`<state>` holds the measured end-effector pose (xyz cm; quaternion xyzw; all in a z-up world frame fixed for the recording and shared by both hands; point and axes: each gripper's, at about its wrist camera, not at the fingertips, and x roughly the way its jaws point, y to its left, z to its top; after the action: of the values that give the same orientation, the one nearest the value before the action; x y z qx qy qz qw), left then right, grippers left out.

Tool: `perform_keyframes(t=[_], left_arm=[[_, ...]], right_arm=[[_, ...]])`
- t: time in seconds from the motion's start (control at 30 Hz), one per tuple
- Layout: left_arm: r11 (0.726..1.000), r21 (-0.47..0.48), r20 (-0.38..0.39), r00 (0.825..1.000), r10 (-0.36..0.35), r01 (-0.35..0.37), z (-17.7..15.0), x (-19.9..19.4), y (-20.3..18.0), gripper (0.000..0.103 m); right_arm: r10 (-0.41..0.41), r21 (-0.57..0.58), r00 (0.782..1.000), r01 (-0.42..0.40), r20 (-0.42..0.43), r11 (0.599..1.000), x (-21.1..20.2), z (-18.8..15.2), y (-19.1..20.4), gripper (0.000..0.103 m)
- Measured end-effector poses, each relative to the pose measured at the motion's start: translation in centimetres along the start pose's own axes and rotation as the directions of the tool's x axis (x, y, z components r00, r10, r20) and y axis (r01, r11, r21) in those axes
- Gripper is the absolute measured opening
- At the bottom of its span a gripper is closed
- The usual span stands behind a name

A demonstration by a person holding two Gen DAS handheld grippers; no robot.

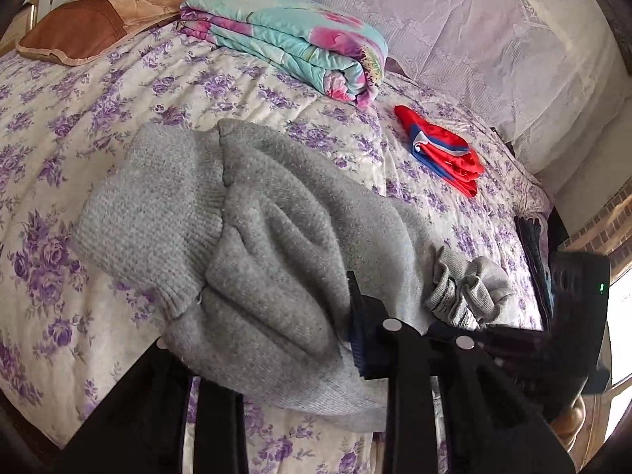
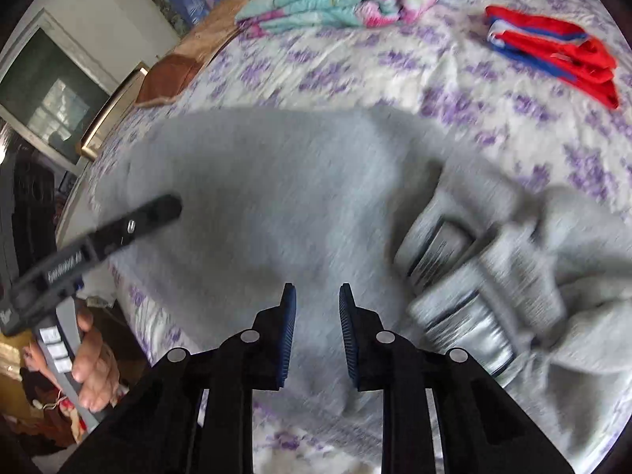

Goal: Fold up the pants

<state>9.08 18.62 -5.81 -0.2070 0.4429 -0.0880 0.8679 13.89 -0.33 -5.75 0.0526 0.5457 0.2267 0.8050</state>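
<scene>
Grey knit pants (image 1: 252,229) lie bunched on the floral bedspread (image 1: 59,126), ribbed cuffs (image 1: 466,292) at the right. My left gripper (image 1: 316,339) is shut on a fold of the pants; the cloth drapes over its left finger and hides it. In the right wrist view the pants (image 2: 276,197) spread under my right gripper (image 2: 317,331), which is open and empty just above the cloth, with the cuffs (image 2: 466,276) to its right. The left gripper's body (image 2: 98,237) shows at the left, in a hand. This view is blurred.
A folded teal floral quilt (image 1: 292,39) and a brown pillow (image 1: 98,19) lie at the far side of the bed. Folded red and blue shorts (image 1: 442,150) sit at the right. The bed edge runs along the right (image 1: 533,237), with a window beyond.
</scene>
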Motion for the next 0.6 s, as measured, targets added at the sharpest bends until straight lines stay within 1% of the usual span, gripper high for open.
perform_keyframes(t=[0.07, 0.13, 0.17, 0.23, 0.27, 0.3, 0.33, 0.37, 0.4, 0.43, 0.5, 0.6], left_arm=[[1.0, 0.002, -0.004, 1.0, -0.003, 0.003, 0.0, 0.1, 0.2, 0.027], [1.0, 0.003, -0.007, 1.0, -0.005, 0.005, -0.1, 0.1, 0.2, 0.027], [1.0, 0.003, -0.008, 1.0, -0.006, 0.006, -0.1, 0.2, 0.2, 0.027], [1.0, 0.012, -0.01, 1.0, -0.001, 0.001, 0.0, 0.2, 0.1, 0.027], [1.0, 0.02, -0.014, 1.0, 0.006, -0.006, 0.1, 0.3, -0.2, 0.027], [0.999, 0.031, -0.011, 1.0, 0.025, -0.024, 0.1, 0.3, -0.6, 0.027], [0.998, 0.046, -0.007, 0.999, 0.038, -0.037, 0.2, 0.2, -1.0, 0.027], [0.997, 0.063, -0.004, 0.999, 0.048, -0.047, 0.3, 0.0, -1.4, 0.027], [0.995, 0.082, 0.0, 0.998, 0.062, -0.062, 0.4, -0.2, -2.0, 0.027], [0.991, 0.106, 0.007, 0.997, 0.08, -0.081, 0.5, -0.4, -2.8, 0.027], [0.978, 0.17, 0.037, 0.992, 0.119, -0.124, 0.5, -1.0, -4.9, 0.027], [0.938, 0.286, 0.095, 0.98, 0.172, -0.193, -0.2, -1.7, -9.4, 0.027]], right_arm=[[-0.006, 0.035, 1.0, 0.005, 0.017, 0.999, 0.1, 2.2, -0.7, 0.021], [-0.033, 0.044, 0.999, 0.034, -0.014, 0.998, 1.6, 3.8, -1.0, 0.02], [-0.044, 0.051, 0.998, 0.046, -0.045, 0.998, 3.0, 4.2, -1.2, 0.02], [-0.069, 0.041, 0.99, 0.074, -0.119, 0.996, 6.0, 4.1, -1.6, 0.02], [-0.078, 0.037, 0.99, 0.083, -0.119, 0.996, 6.4, 4.0, -1.6, 0.02], [-0.074, 0.037, 0.991, 0.079, -0.109, 0.996, 5.7, 3.9, -1.5, 0.021], [-0.041, 0.05, 0.994, 0.046, -0.098, 0.998, 4.5, 3.7, -1.6, 0.021], [0.006, 0.064, 0.998, -0.002, -0.066, 0.998, 2.8, 3.3, -1.7, 0.021], [0.027, 0.052, 1.0, -0.026, -0.016, 0.998, 0.4, 2.8, -1.8, 0.021], [0.025, 0.029, 0.999, -0.026, 0.046, 0.999, -2.4, 2.1, -2.0, 0.021], [0.009, 0.019, 0.985, -0.013, 0.175, 1.0, -8.1, 0.0, -3.4, 0.021], [-0.027, 0.077, 0.947, 0.003, 0.319, 0.997, -15.4, -4.3, -7.2, 0.025]])
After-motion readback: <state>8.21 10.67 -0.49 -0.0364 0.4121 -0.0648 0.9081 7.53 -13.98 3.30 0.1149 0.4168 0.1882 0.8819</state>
